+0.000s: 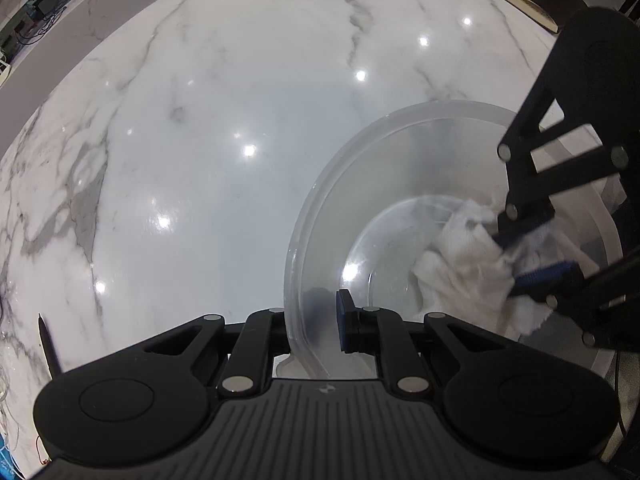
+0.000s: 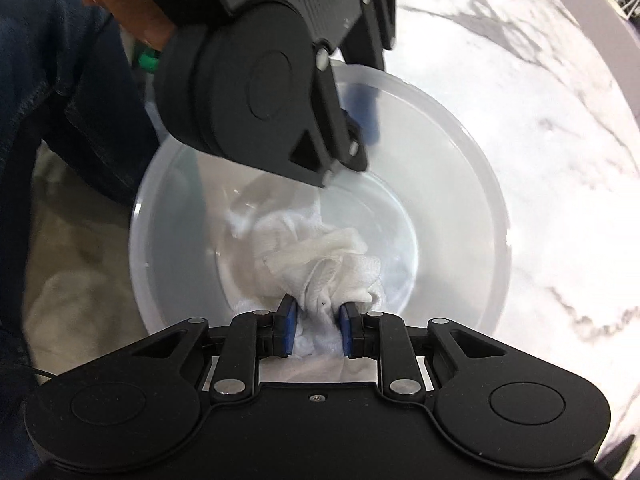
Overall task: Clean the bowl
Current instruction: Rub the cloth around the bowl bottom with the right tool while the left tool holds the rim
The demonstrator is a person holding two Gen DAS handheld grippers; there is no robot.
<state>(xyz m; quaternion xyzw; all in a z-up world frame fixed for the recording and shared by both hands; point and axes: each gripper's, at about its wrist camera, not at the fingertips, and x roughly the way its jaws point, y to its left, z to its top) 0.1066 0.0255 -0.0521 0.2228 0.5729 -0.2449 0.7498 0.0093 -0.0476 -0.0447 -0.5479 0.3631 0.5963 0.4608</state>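
My left gripper point(image 1: 326, 322) points steeply down, its jaws clamped tight on the bowl's point(image 1: 304, 240) near wall, one blue pad inside, one outside. My right gripper point(image 2: 316, 330) aims straight down, pads pinching the white cloth point(image 2: 320, 264). My bare hand point(image 2: 128, 12) grips the left tool's handle.
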